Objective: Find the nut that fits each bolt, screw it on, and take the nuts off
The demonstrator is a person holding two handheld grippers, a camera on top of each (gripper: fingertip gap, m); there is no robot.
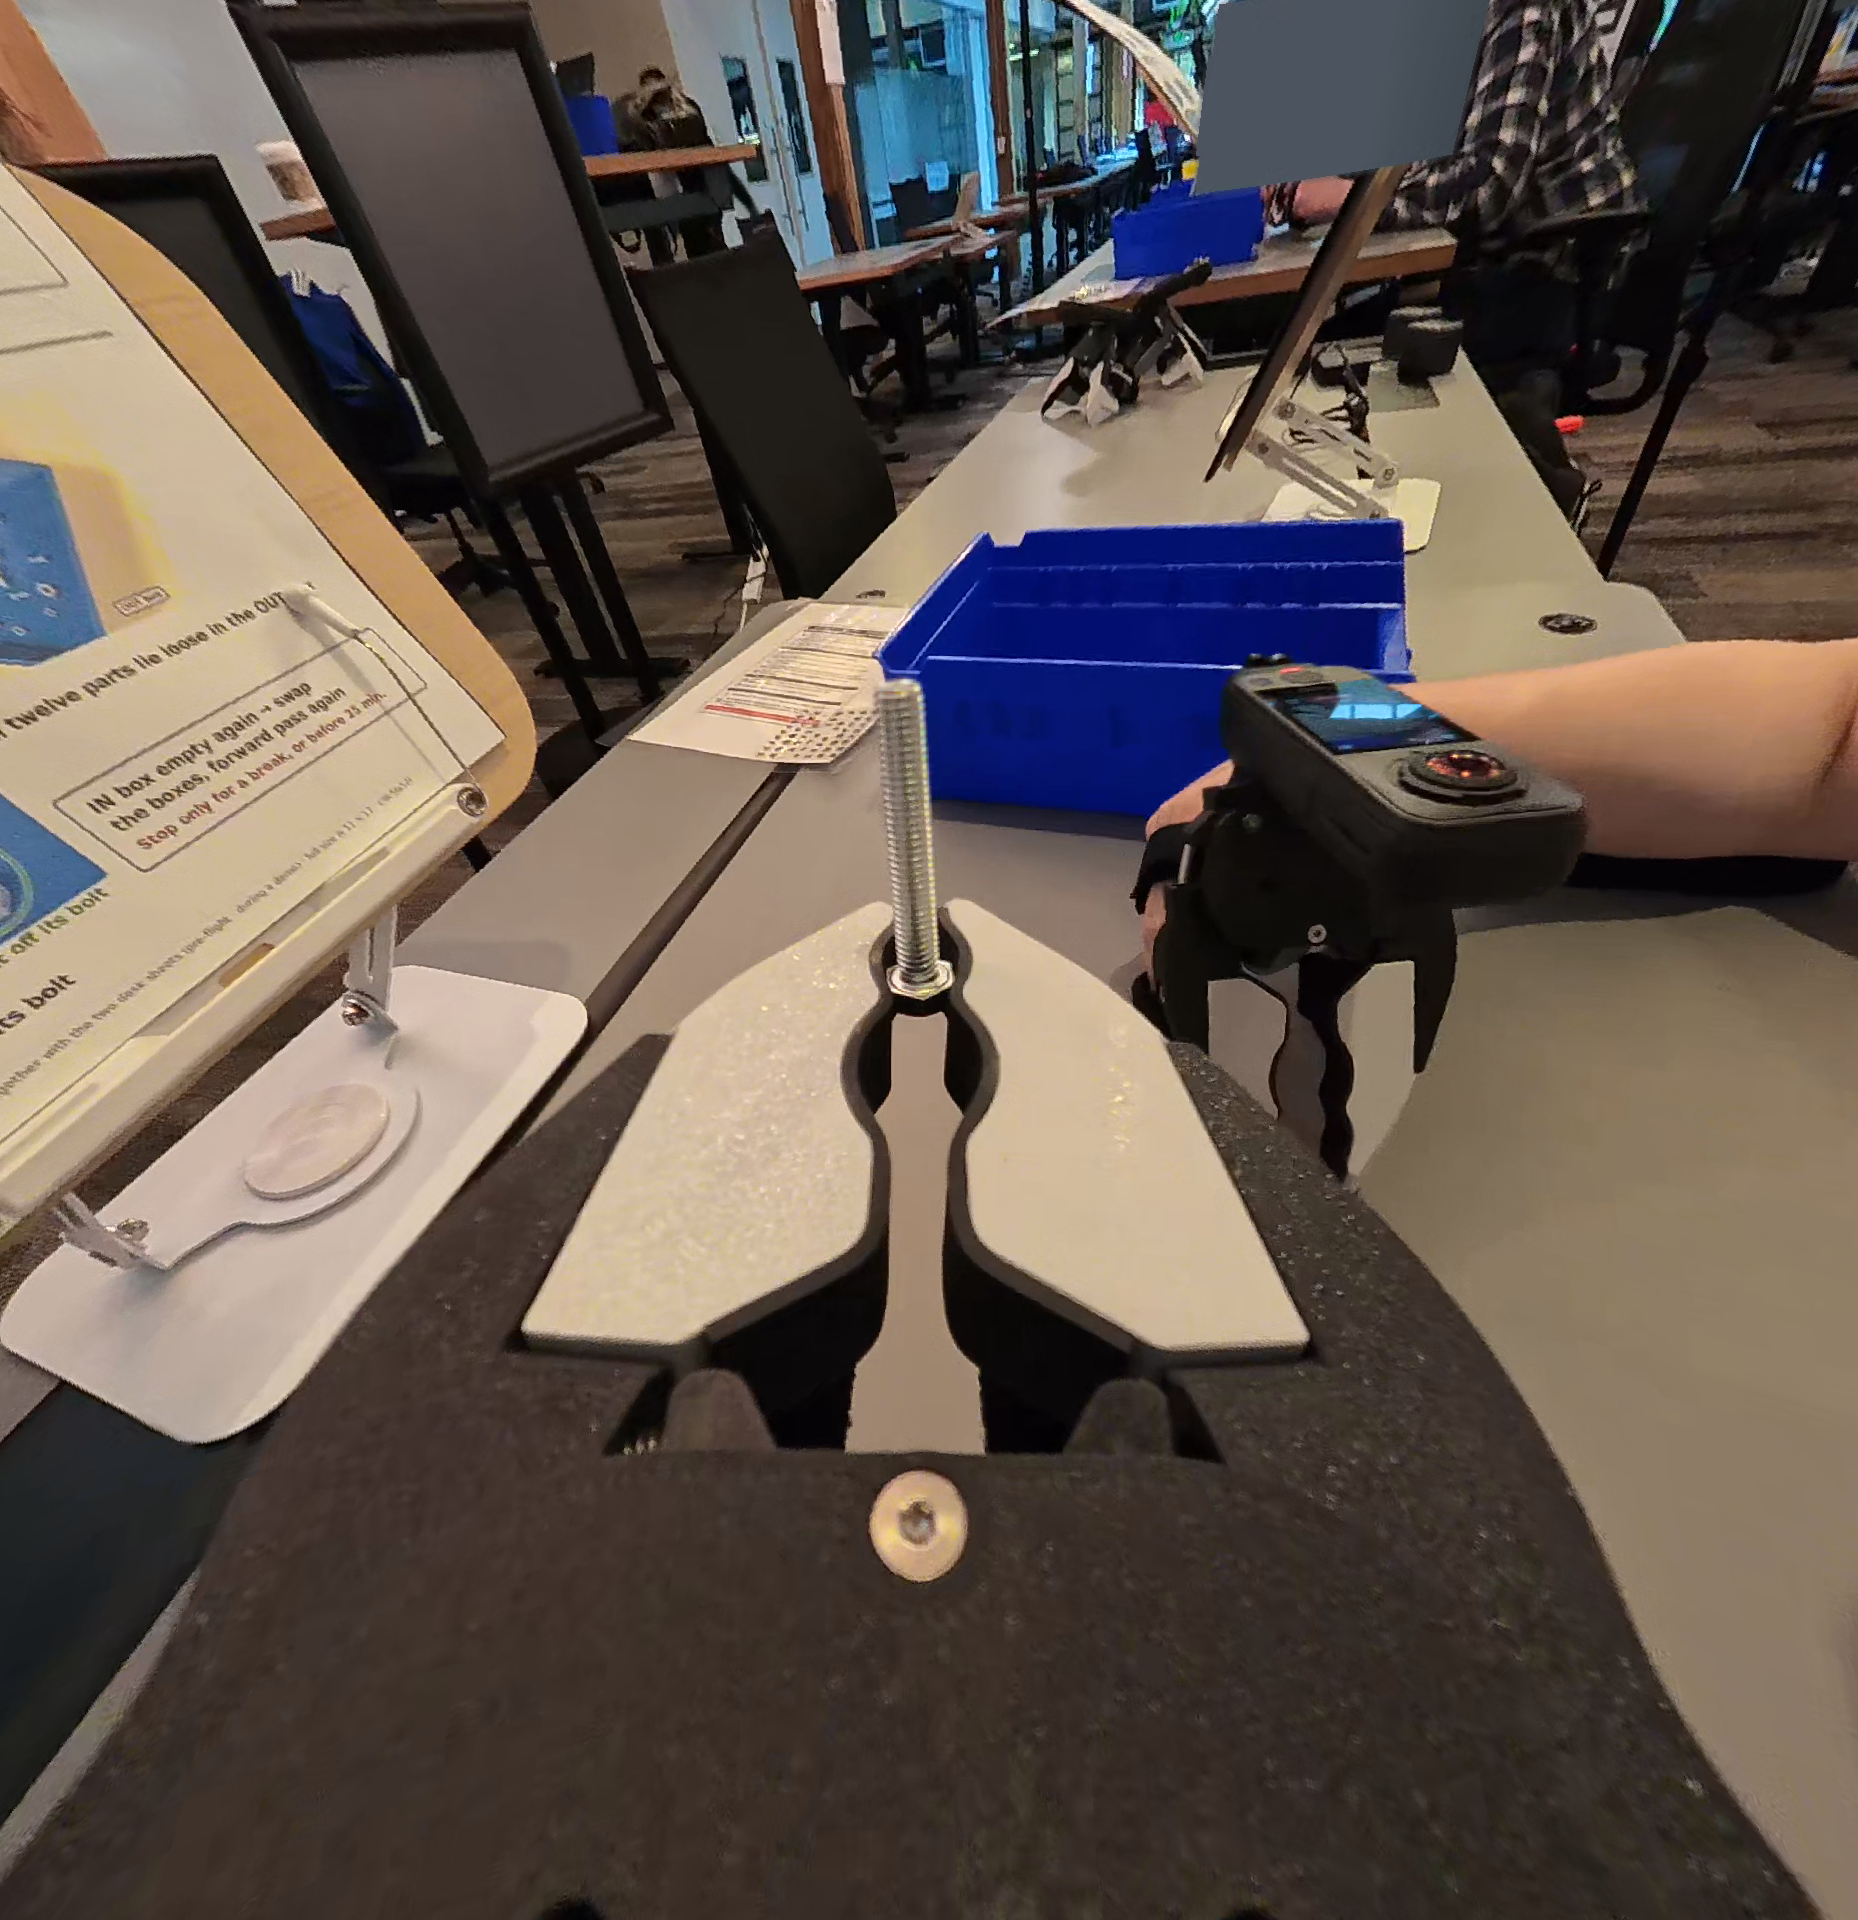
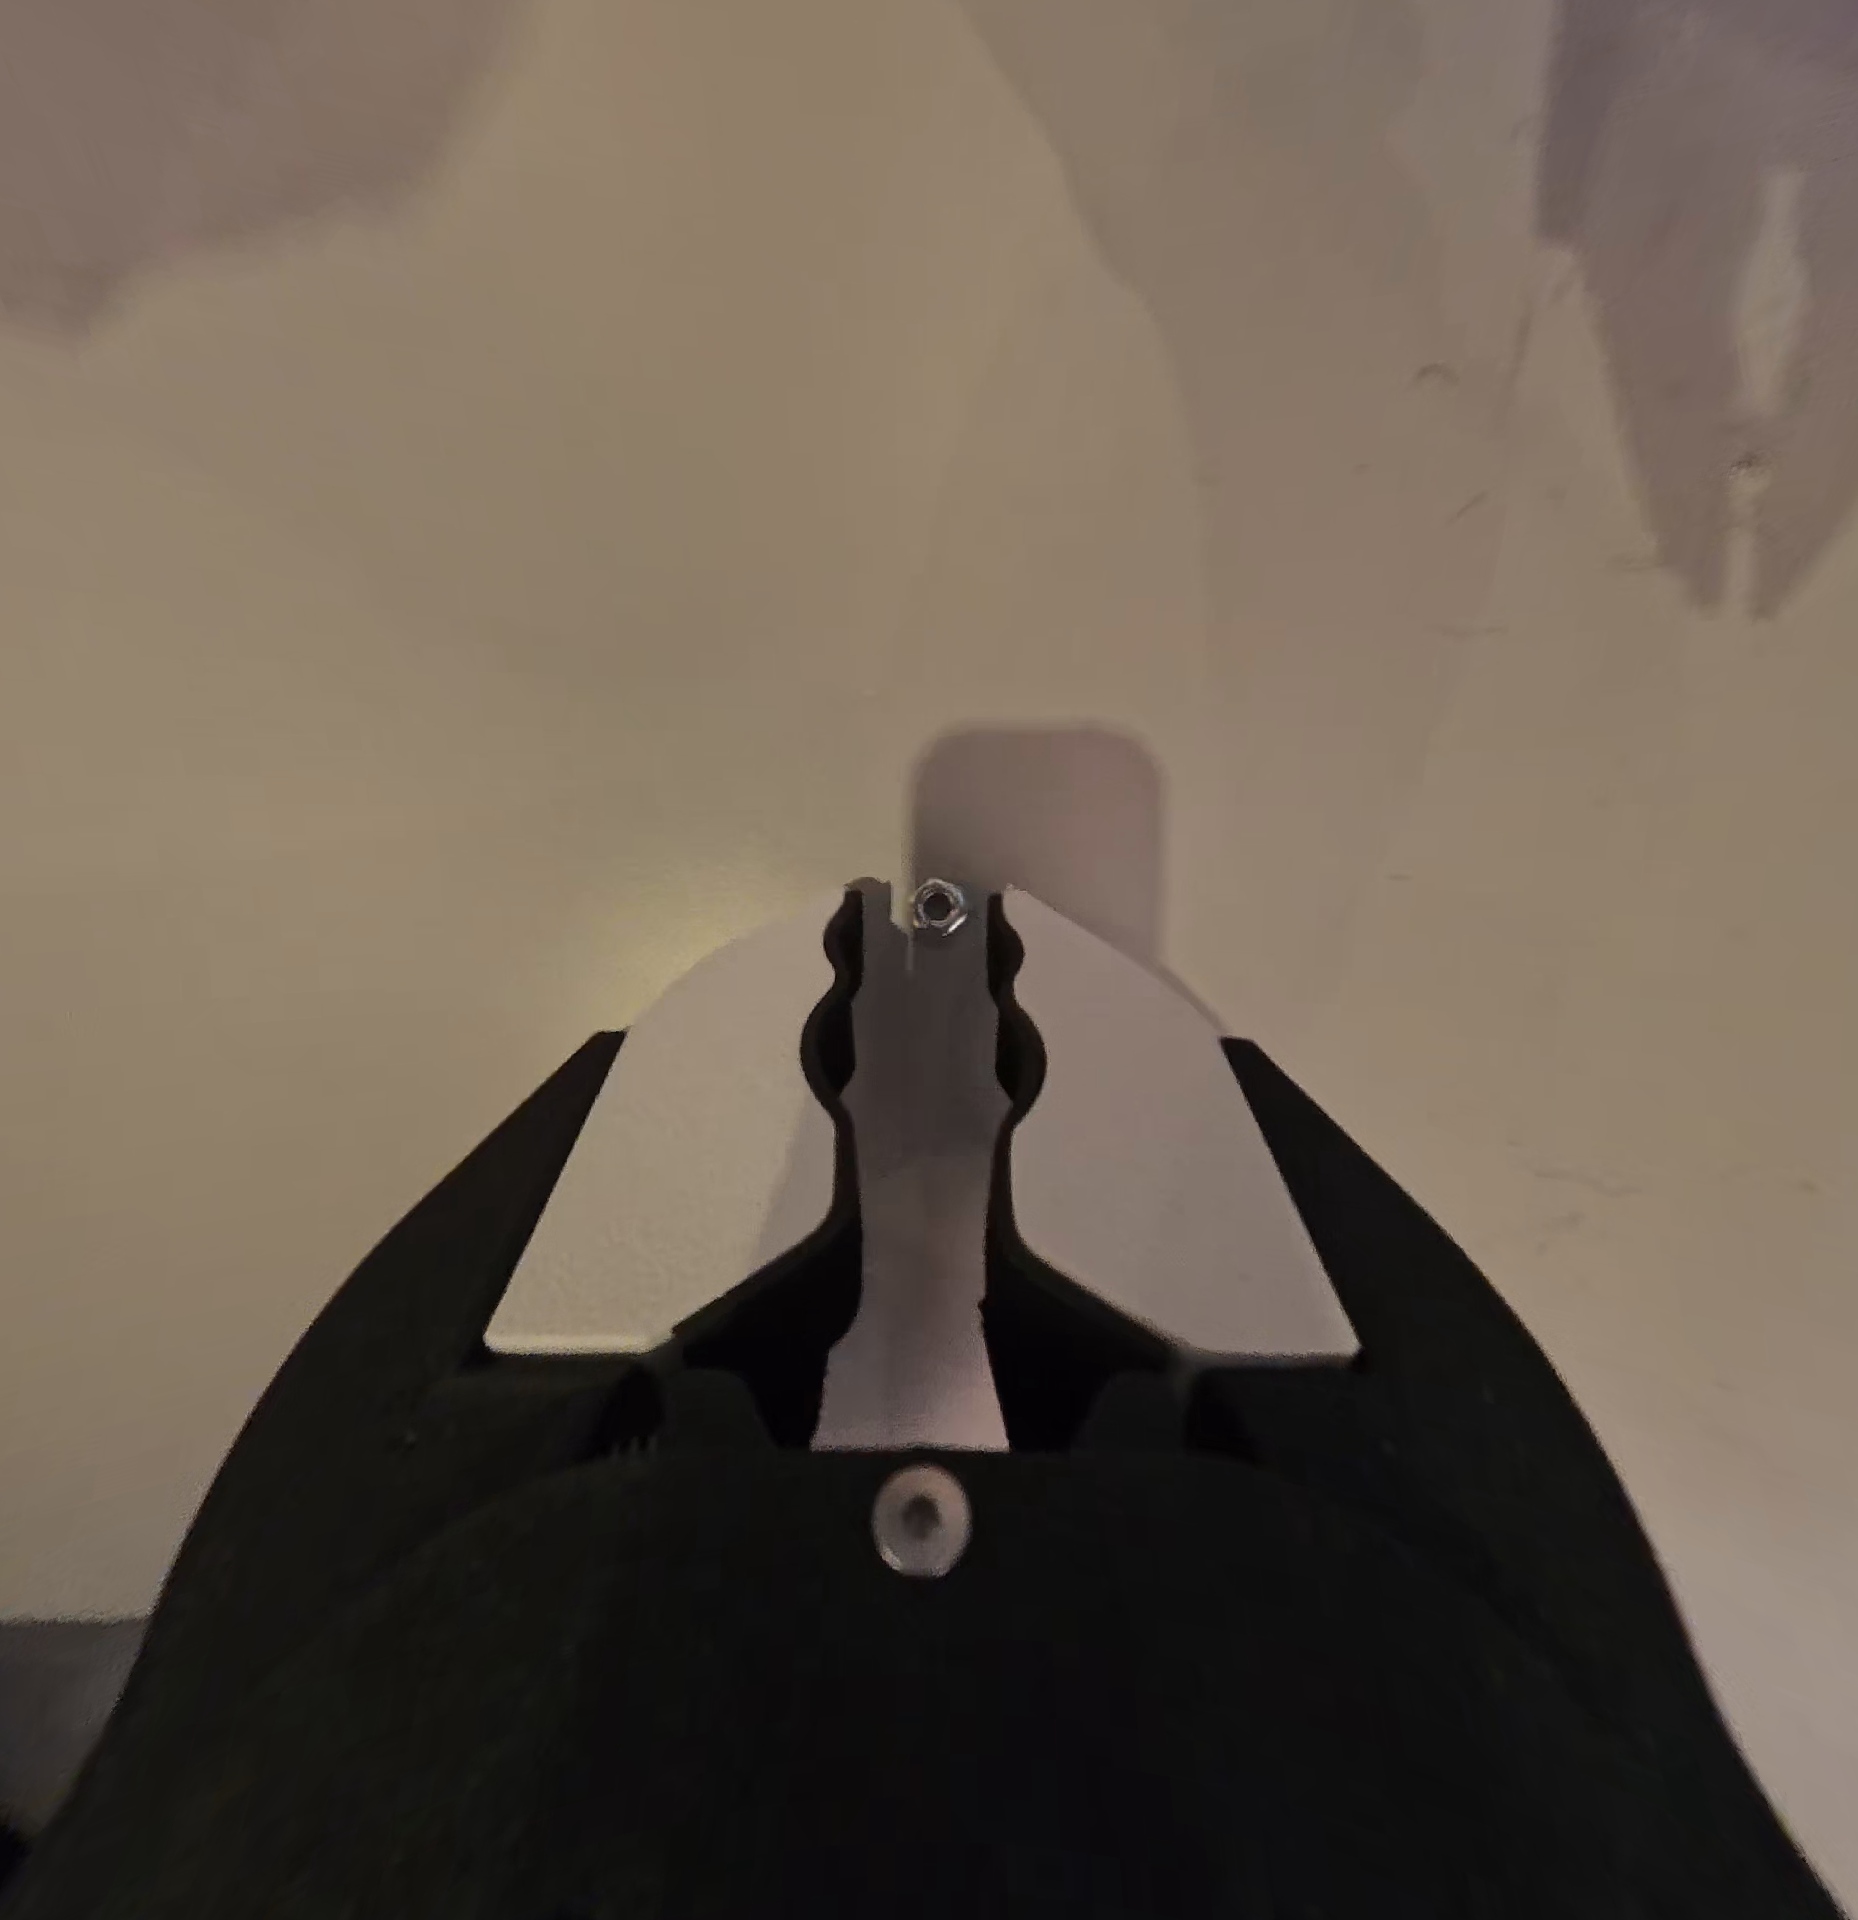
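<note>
Two pale, gritty-faced fingers of the left gripper [image 1: 917,971] are clenched on one threaded steel bolt [image 1: 904,821], standing upright with its hex head seated in their scalloped notch. Behind stands one blue plastic bin [image 1: 1143,727] with ribbed dividers on the grey table [image 1: 1590,1195]. Right gripper [image 2: 927,902], pointing down at the tabletop, is spread a little, one small hex nut [image 2: 936,912] lying between its wavy black tips, nearer the right one.
</note>
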